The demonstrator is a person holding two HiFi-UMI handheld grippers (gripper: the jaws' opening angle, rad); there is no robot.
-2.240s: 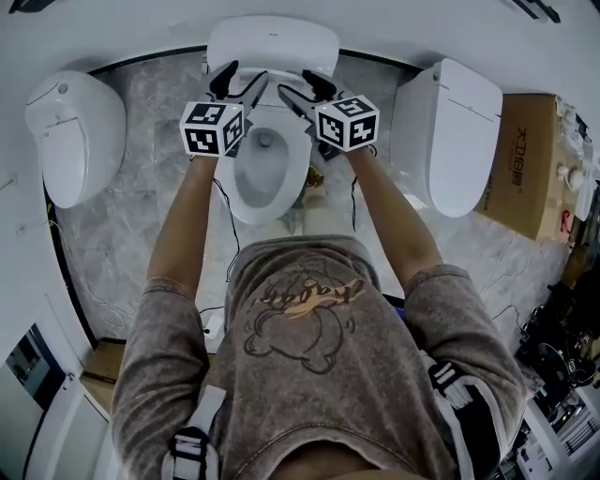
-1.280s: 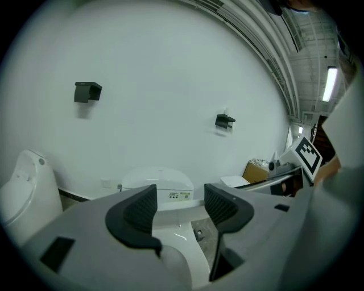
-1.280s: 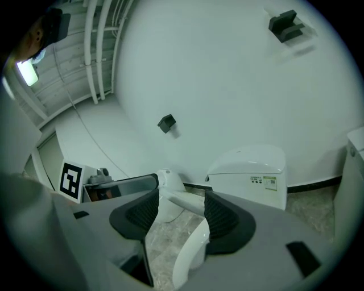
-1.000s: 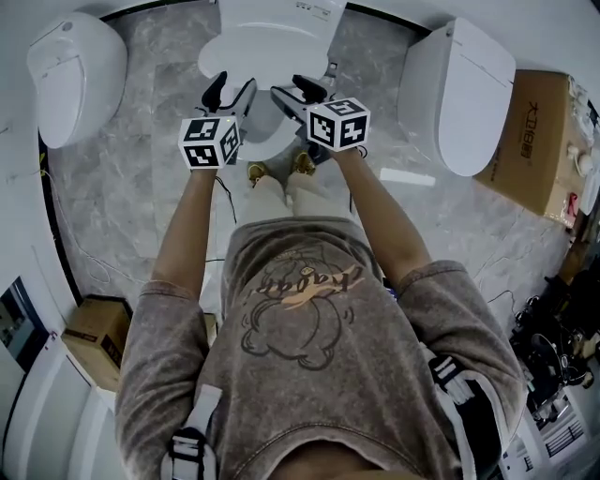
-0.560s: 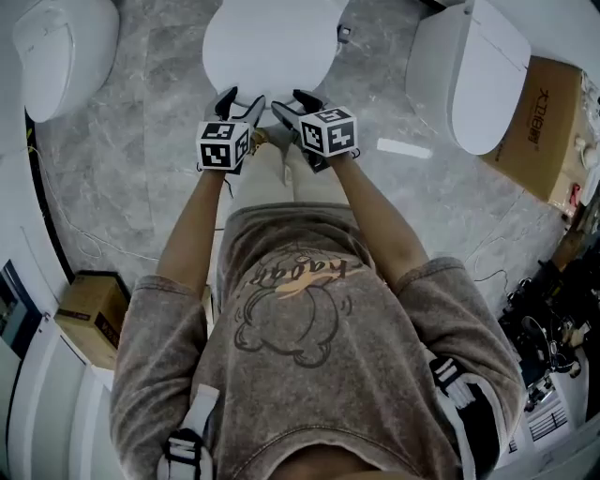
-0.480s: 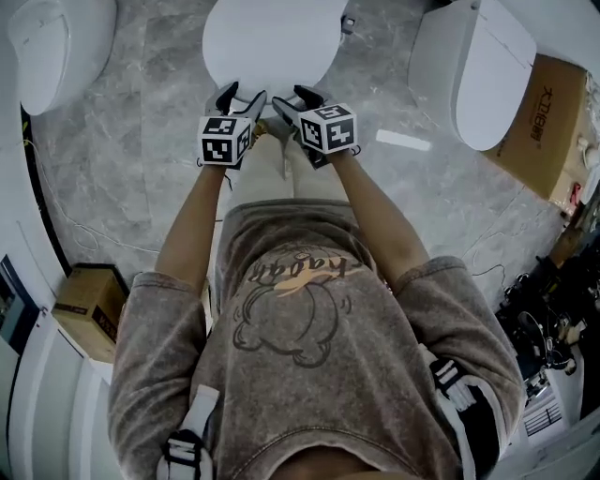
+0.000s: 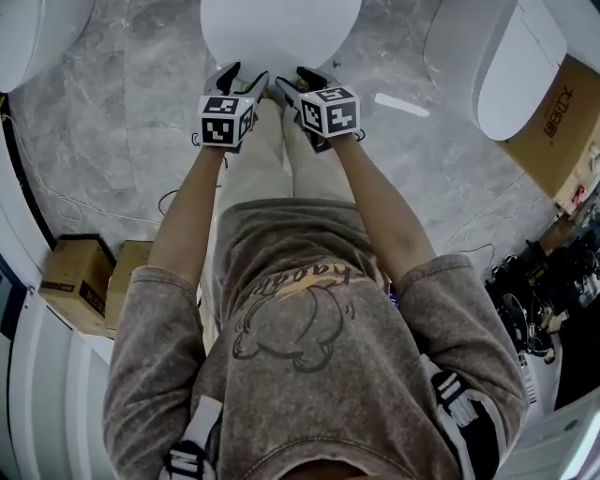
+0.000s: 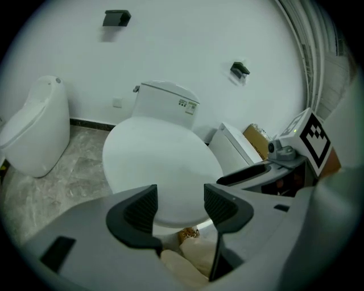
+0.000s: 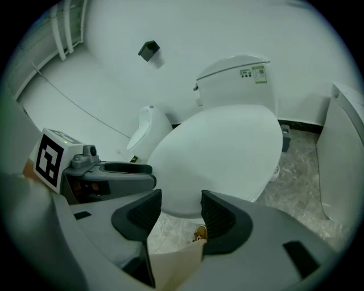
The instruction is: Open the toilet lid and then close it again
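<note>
The white toilet lid (image 7: 281,28) lies shut over the bowl at the top of the head view. Both gripper views show its flat oval, the lid (image 8: 162,165) in front of the tank (image 8: 168,102) and the same lid (image 9: 219,153) below the tank (image 9: 236,79). My left gripper (image 7: 246,75) is open and hangs just short of the lid's front edge, touching nothing. My right gripper (image 7: 292,80) sits beside it, its jaws closing with nothing between them. The left gripper (image 8: 181,204) and right gripper (image 9: 181,211) frame only my trousers and shoe below.
Another white toilet (image 7: 520,66) stands at the right, and one more (image 7: 19,28) at the far left. A cardboard box (image 7: 558,122) sits at the right edge, and two boxes (image 7: 80,277) at the left. Cables trail over the grey marble floor (image 7: 122,112).
The lid has gone from upright, with the bowl showing, to flat on the bowl. Both grippers have drawn back from it toward my body and sunk lower.
</note>
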